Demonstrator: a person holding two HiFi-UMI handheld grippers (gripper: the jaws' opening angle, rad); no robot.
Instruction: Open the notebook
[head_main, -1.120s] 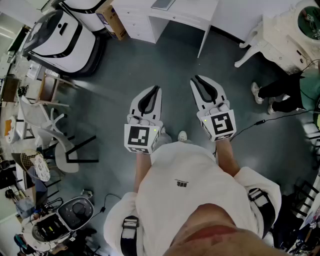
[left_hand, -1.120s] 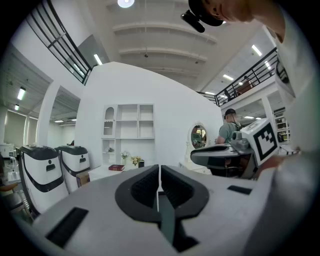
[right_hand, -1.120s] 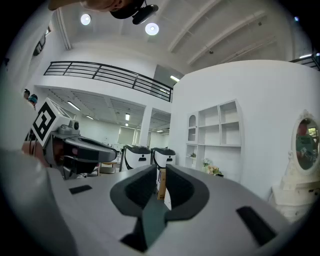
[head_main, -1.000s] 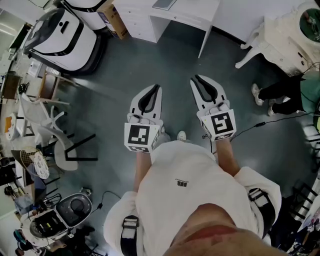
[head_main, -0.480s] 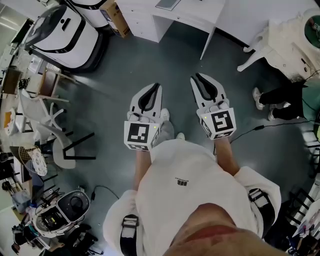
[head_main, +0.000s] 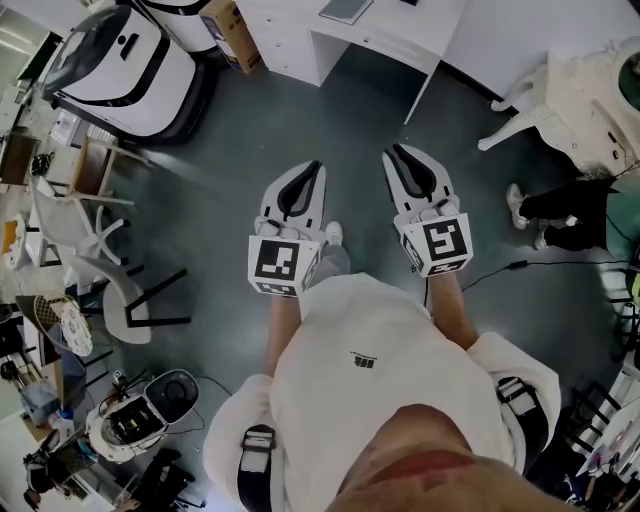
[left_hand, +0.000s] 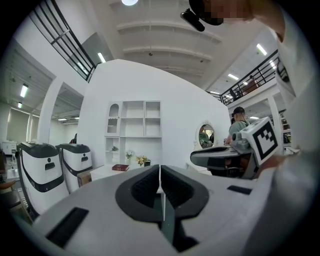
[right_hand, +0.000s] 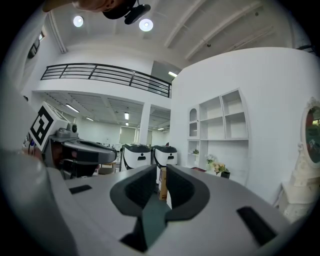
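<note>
While the person stands back from the white desk, left gripper pressed together, right gripper slightly spread, both empty, well short of the desk, closed red notebook lying on the desk.

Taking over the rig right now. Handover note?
Left hand-held gripper: jaws together, empty.
Right hand-held gripper: jaws slightly apart, nothing between them.
Things: a red book, probably the notebook, lies closed on the white desk ahead; both grippers are well short of it, over open floor.
Done: nothing on the book yet.
Left: walk up to the desk, steady the book, lift its cover open.
</note>
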